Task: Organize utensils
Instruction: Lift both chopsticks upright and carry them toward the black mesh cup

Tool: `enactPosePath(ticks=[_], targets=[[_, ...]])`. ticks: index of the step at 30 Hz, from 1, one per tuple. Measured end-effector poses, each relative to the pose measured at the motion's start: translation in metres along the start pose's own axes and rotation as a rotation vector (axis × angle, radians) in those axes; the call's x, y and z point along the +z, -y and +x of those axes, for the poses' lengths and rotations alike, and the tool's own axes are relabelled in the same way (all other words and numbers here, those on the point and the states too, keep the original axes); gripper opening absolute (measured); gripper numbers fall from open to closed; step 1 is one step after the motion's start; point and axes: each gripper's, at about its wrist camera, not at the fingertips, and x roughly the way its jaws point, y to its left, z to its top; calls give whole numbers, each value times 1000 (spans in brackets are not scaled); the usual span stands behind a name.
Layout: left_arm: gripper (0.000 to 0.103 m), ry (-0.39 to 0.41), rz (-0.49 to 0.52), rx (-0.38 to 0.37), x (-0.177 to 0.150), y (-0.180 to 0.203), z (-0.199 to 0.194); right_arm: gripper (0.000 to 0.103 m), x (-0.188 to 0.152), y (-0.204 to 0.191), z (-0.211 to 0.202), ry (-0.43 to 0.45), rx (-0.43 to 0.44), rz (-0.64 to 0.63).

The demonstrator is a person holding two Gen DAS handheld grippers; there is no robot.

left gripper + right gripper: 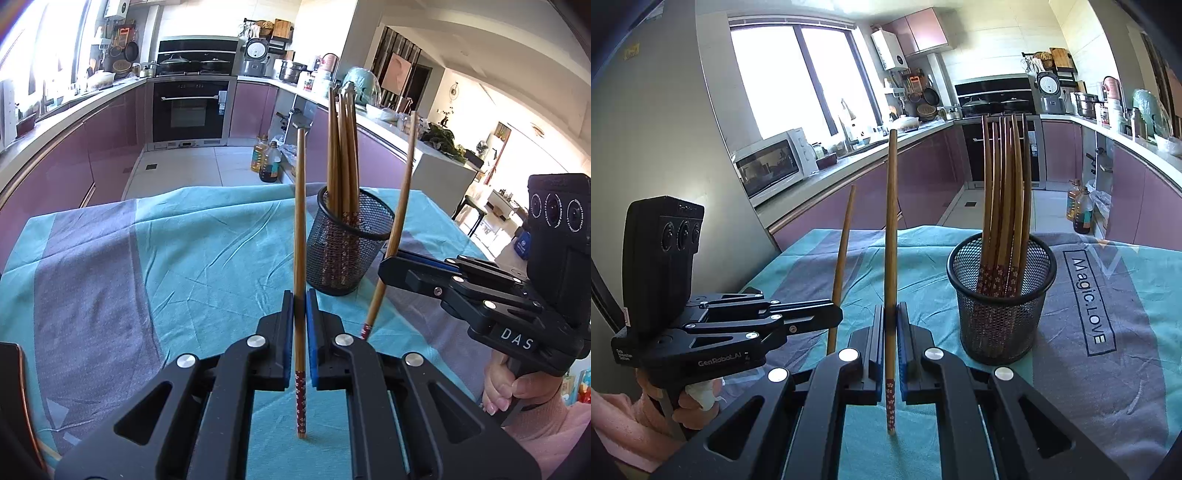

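The left gripper (300, 308) has its fingers (288, 325) closed on one chopstick (300, 236), held almost upright. The right gripper (891, 321) grips a second chopstick (891, 236) the same way. Both stand just beside the black mesh cup (1001, 299), which holds more chopsticks (1006, 192), on the tabletop cloth (147, 266).

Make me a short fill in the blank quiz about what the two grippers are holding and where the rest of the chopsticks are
1. Each gripper is shut on one ____.
2. The other chopsticks stand in a black ____ cup.
3. The mesh cup stands on a teal and grey ____.
4. The left gripper and right gripper hold their sticks with the patterned end pointing ____.

Missing words: chopstick; mesh; cloth; down
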Motion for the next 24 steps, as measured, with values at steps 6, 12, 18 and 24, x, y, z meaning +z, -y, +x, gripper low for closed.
enactPosePath(ticks=[6, 12, 18, 24], targets=[[7, 13, 3, -16, 4, 2, -2, 6, 4, 1, -5, 19, -3, -2], [7, 27, 8, -30, 8, 4, -4, 6, 5, 1, -9, 31, -4, -3], [7, 35, 13, -38, 9, 4, -5, 6, 6, 2, -13, 41, -7, -4], [7, 42, 20, -42, 11, 6, -6, 6, 9, 1, -16, 51, -12, -4]])
